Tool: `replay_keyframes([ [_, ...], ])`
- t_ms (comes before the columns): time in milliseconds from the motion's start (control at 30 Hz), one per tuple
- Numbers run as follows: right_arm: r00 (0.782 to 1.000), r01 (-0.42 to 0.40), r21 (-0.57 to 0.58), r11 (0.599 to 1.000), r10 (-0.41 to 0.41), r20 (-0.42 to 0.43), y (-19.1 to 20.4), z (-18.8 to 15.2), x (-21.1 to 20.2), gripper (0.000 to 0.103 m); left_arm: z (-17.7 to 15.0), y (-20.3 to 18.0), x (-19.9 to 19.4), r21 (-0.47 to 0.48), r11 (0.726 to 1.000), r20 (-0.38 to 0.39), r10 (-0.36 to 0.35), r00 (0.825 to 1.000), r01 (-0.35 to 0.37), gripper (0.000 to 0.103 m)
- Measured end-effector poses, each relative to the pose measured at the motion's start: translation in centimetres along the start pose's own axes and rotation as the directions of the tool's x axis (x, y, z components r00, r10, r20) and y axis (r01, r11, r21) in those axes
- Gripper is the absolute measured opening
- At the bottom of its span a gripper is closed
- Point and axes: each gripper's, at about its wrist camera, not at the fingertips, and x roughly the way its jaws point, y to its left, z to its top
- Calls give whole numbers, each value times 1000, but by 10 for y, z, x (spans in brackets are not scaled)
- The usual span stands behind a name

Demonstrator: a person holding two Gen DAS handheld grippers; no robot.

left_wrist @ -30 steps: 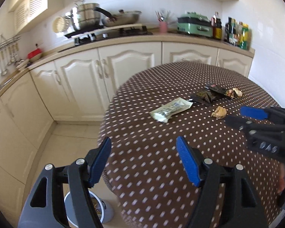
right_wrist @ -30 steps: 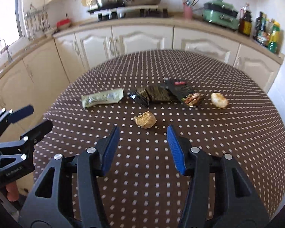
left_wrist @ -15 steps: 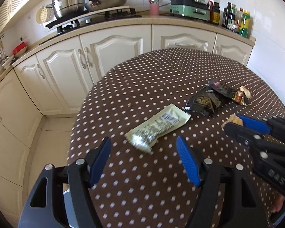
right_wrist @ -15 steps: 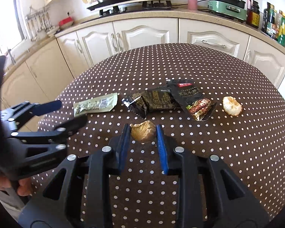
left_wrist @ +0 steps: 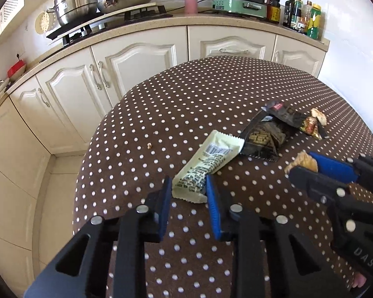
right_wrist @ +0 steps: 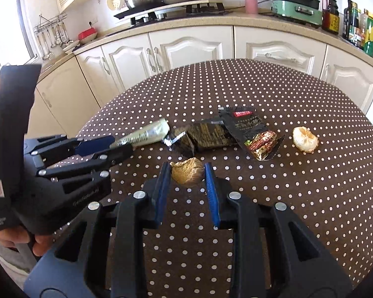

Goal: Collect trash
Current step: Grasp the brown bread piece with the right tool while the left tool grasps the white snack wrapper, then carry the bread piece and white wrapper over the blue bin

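Trash lies in a loose row across the round table (right_wrist: 298, 218), which is covered with a brown cloth with white polka dots.

Item one: a cream-white printed plastic snack wrapper (left_wrist: 209, 164), long and flat, lying on the table near its left edge. The left hand-held gripper (left_wrist: 189, 193) has its blue-padded jaws closing about the near end of this wrapper; the end sits between the pads and both pads appear to touch it. In the right wrist view the wrapper (right_wrist: 146, 135) extends away from that gripper's tips.

Item two: a tan, rough-surfaced lump of food scrap (right_wrist: 187, 173), resting on the table in front of the other litter. The right hand-held gripper (right_wrist: 187, 177) is narrowed onto it, one blue pad against each side of the lump. The left wrist view shows the same lump (left_wrist: 303, 162) pinched at the right gripper's tip.

Item three: a crumpled black foil packet with gold print (right_wrist: 206, 137), just beside the far end of the cream wrapper.

Item four: a black packet with a red label and a torn, colourful open end (right_wrist: 251, 131), overlapping the right side of item three.

Item five: a pale orange piece of peel (right_wrist: 305, 139), apart to the right of the packets.

A small crumb (left_wrist: 149, 145) lies alone on the cloth to the left of the cream wrapper.

A person's fingers (right_wrist: 20, 238) grip the left gripper's handle.
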Motion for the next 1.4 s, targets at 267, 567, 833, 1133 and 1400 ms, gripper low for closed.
replay_keyframes([
  [267,999,-29,-30,999,30,29,25,-6,-17,28,-32,23,-40,-67,997,53,-31,998,34,25],
  [567,987,-145,-121,982,151,45,123,-16,-27,28,-103,110,-95,-243,970,110,10,994,18,25],
  [833,956,-292,-235,927,284,-68,256,-44,21,28,-198,214,-116,-438,894,62,129,990,-89,25],
  [1133,916,-369,-292,882,293,-273,367,-108,125,28,-317,320,-70,-638,742,-143,150,978,-207,25],
  [1400,890,-371,-290,882,248,-383,406,-153,199,28,-369,367,-10,-718,661,-225,77,971,-218,25],
])
